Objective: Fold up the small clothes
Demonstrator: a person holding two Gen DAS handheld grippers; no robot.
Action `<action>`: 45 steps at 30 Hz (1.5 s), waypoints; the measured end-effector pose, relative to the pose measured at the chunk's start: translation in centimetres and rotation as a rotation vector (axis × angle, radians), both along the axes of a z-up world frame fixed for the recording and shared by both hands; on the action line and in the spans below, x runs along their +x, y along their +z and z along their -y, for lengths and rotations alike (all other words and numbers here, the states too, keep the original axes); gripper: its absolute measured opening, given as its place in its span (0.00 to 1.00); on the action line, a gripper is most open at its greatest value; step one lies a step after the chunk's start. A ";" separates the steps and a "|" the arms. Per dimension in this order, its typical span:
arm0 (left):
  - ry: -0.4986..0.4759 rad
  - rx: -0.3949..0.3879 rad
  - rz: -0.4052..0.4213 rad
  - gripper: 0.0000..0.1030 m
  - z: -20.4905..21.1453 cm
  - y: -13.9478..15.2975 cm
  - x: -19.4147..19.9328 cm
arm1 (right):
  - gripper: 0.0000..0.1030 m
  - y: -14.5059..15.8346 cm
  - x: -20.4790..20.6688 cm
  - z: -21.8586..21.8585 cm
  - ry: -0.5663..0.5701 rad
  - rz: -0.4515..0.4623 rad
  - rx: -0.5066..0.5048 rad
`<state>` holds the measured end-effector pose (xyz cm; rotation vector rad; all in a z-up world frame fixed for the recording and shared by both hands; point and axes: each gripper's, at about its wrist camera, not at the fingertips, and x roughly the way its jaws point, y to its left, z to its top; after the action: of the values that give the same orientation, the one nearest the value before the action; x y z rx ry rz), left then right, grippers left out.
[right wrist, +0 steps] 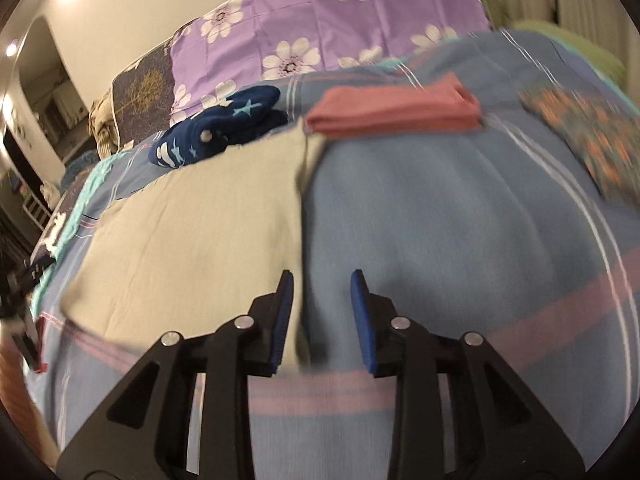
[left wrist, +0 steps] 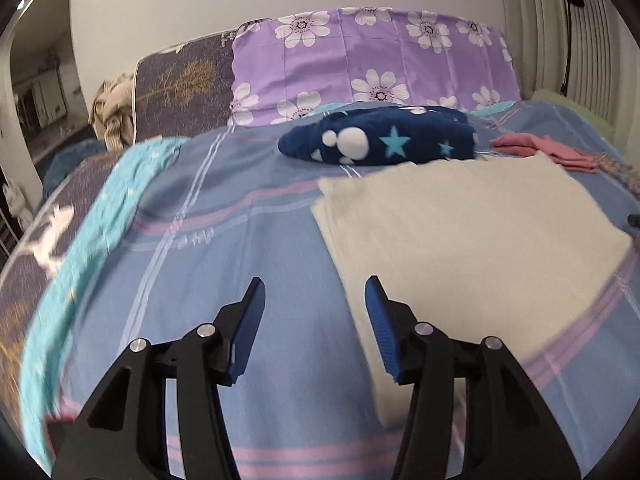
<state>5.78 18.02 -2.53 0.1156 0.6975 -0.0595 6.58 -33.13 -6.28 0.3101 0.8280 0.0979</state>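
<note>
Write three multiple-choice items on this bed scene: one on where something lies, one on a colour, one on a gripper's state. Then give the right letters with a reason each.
1. Where does the navy star-print garment lie relative to the cream cloth?
A. On top of it
B. Beyond its far edge, toward the purple flowered pillow
C. Under it

2. What colour is the folded piece past the far corner of the cream cloth?
A. Pink
B. Yellow
C. Black

3. What is the state of the left gripper?
A. Shut on the cream cloth
B. Shut on nothing
C. Open, nothing between its fingers

Key: 1 B, the navy garment sits between the cream cloth and the pillow. 2 A, the right wrist view shows it as a pink fold on the blue striped bedsheet. 3 C, the blue pads stand apart with only bedsheet and the cloth's edge seen below.
</note>
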 end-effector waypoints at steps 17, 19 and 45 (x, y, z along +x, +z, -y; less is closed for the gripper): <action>0.104 -0.766 -0.177 0.57 -0.3 -7.8 -1.5 | 0.70 -4.5 -2.4 -2.4 -0.050 -0.103 0.539; 0.125 -0.795 -0.172 0.57 -0.3 -8.1 -0.5 | 0.70 -4.6 -1.5 -2.4 -0.072 -0.101 0.543; 0.289 -0.307 -0.196 0.10 -1.7 -3.9 -13.3 | 0.08 -4.3 -15.5 -1.2 -0.071 -0.250 0.469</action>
<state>-7.52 19.71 -6.41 -0.2891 0.8863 0.1010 -8.97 -31.93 -10.57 0.8052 1.0376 0.1901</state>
